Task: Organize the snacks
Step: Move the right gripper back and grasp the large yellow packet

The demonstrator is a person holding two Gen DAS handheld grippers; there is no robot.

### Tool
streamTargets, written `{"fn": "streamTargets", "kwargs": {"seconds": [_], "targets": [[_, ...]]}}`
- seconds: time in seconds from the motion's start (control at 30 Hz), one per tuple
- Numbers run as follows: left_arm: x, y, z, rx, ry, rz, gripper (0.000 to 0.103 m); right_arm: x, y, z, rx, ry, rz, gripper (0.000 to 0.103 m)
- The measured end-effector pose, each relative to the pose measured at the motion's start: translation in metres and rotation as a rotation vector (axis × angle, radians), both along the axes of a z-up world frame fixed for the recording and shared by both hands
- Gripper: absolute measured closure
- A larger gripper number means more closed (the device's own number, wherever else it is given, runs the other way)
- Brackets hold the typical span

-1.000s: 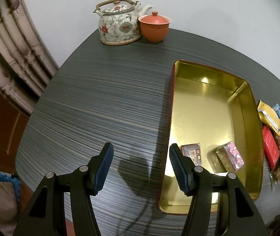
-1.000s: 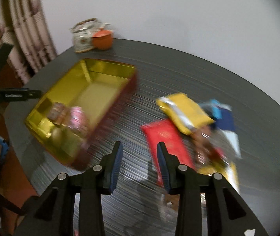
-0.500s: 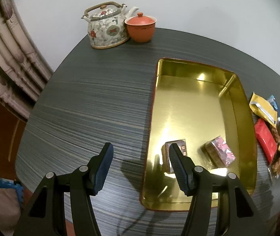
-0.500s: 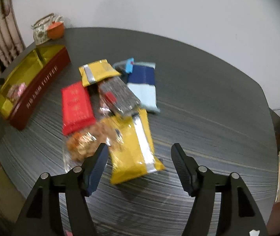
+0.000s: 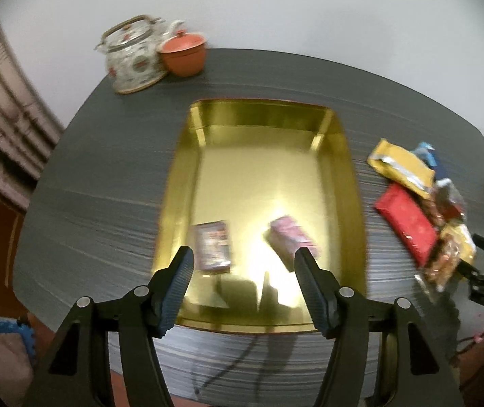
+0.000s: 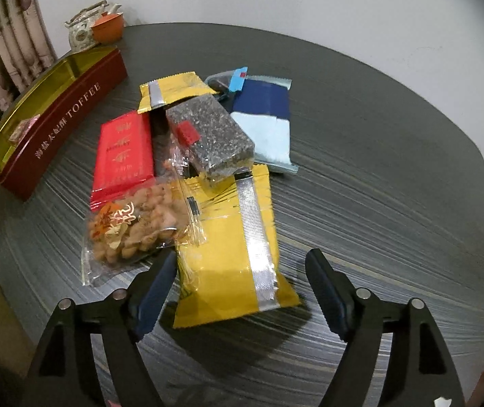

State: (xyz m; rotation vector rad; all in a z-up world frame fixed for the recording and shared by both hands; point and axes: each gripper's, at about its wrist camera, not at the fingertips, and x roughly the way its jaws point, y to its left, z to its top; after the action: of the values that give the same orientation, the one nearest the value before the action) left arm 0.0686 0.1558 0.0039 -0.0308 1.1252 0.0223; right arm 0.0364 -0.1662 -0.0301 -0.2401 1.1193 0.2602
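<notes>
Dark streaked table fills both views under a pale wall. Beyond the left gripper, whose jaws have just been opening with nothing between them, sits the gold tin holding two small packets. The right gripper has just spread its jaws wide; the near end of a yellow packet from the snack pile lies between its fingers, unpinched.

Left hand-held gripper hangs open over gold tin holding two snacks.
</notes>
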Motion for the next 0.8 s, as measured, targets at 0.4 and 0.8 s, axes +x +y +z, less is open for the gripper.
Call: {"fn": "streamTargets", "kwargs": {"seconds": [0.4,0.8], "targets": [[0.010,-0.093,-0.007,-0.023,0.045,-0.126,0.039,-0.014,-0.004,-0.005,0.048,-0.021,-0.014,0.049],[0.031,-0.153,-0.035,-0.119,0.123,-0.095,0.039,-0.019,-0.072,-0.007,0.038,-0.103,-0.283,0.049]]}}
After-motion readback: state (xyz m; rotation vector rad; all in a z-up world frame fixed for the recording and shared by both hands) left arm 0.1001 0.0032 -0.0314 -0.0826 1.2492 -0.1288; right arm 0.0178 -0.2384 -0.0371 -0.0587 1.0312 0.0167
